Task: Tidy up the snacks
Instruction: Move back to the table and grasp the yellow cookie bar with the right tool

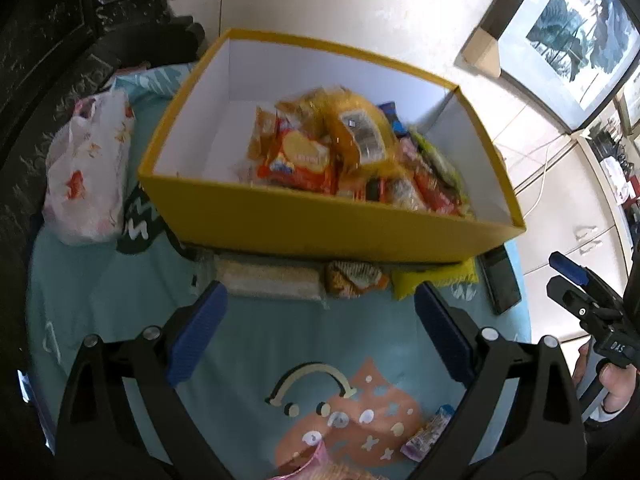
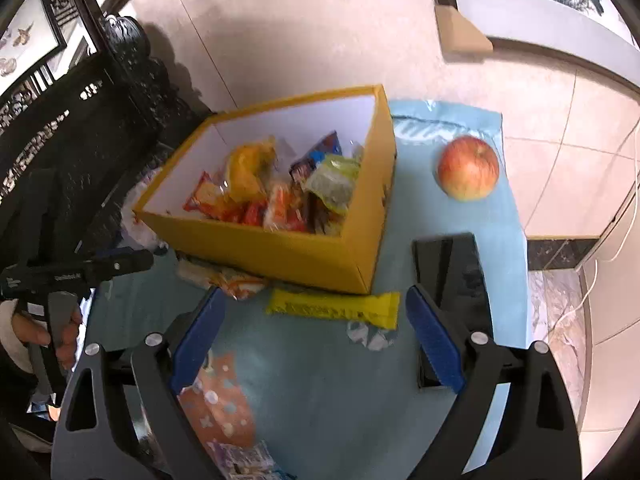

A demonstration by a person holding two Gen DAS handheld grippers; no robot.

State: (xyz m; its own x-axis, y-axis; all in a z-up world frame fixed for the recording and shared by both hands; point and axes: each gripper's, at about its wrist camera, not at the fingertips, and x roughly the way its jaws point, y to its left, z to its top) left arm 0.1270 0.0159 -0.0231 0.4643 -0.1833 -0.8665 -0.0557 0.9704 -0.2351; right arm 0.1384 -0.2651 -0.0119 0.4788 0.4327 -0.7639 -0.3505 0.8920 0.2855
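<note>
A yellow box (image 1: 320,228) with a white inside stands on the blue cloth and holds several snack packs (image 1: 340,152). It also shows in the right wrist view (image 2: 280,252). In front of it lie a pale wafer pack (image 1: 268,280), an orange pack (image 1: 352,276) and a yellow bar (image 2: 334,306). My left gripper (image 1: 320,332) is open and empty just short of these packs. My right gripper (image 2: 316,332) is open and empty, with the yellow bar just ahead of its fingertips. A purple pack (image 1: 428,432) lies near the left gripper.
A white printed plastic bag (image 1: 88,172) lies left of the box. A black phone (image 2: 452,276) lies right of the yellow bar. A red apple (image 2: 468,168) sits on the cloth right of the box. Dark carved furniture (image 2: 60,120) stands at the left.
</note>
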